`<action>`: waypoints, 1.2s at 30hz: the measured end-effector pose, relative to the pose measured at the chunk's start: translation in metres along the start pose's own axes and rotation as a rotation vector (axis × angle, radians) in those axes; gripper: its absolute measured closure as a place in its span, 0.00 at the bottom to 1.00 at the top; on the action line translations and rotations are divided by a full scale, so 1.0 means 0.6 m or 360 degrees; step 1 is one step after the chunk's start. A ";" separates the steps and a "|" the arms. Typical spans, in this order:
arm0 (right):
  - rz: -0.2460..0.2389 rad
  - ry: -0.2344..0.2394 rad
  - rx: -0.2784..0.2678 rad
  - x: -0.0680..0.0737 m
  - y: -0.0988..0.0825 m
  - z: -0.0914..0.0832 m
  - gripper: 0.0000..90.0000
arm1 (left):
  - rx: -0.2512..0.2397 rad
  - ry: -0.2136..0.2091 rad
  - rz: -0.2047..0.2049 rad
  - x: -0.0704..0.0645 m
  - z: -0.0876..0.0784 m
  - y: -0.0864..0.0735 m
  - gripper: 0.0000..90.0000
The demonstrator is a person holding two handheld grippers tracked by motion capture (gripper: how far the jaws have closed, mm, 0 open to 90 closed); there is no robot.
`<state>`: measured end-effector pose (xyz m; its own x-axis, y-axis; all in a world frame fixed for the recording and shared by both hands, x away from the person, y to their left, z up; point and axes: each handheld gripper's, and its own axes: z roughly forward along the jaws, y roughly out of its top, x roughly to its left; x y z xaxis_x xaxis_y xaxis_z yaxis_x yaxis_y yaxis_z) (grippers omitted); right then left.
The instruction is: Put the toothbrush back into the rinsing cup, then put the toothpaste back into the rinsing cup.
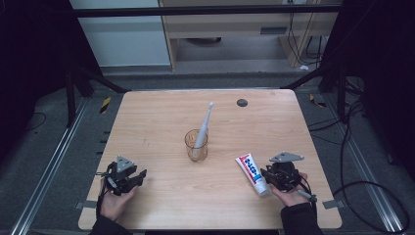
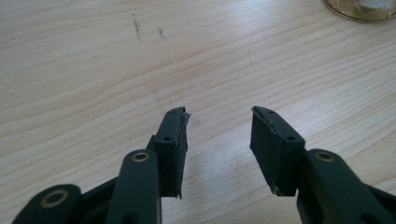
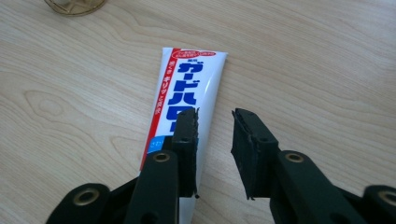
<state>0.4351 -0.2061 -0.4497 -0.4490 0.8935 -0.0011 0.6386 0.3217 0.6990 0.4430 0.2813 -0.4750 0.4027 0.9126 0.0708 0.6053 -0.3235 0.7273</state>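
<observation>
- The toothpaste tube (image 3: 187,88) lies flat on the table (image 1: 161,196), at 4 o'clock from the cup (image 1: 196,145).
- The right gripper (image 3: 214,116) is open over it; one jaw hides the tube's lower end.
- The left gripper (image 2: 218,114) is open over bare wood.
- The cup holding the toothbrush (image 1: 204,127) is cut off in both gripper views.

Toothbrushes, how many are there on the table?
1. The toothbrush stands tilted in the glass cup at the middle of the table, head up. None seems hidden.

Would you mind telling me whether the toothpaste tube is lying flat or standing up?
Lying flat. The toothpaste tube rests lengthwise on the table, label facing up, partly beneath the right gripper.
</observation>
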 end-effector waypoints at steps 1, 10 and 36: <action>0.0011 0.0019 0.0004 0.002 0.003 -0.001 0.75 | 0.0001 0.0000 0.0000 0.000 0.000 0.000 0.61; -0.0004 0.0050 0.0034 0.012 0.015 0.007 0.62 | 0.0003 0.0001 0.0000 0.000 0.001 0.000 0.61; -0.0060 0.0075 0.0179 0.039 0.051 0.049 0.46 | 0.0011 0.0009 0.0001 0.000 0.002 0.001 0.61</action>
<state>0.4625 -0.1662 -0.4492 -0.5012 0.8653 0.0100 0.6858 0.3902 0.6144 0.4443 0.2811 -0.4757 0.3988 0.9140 0.0751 0.6101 -0.3256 0.7223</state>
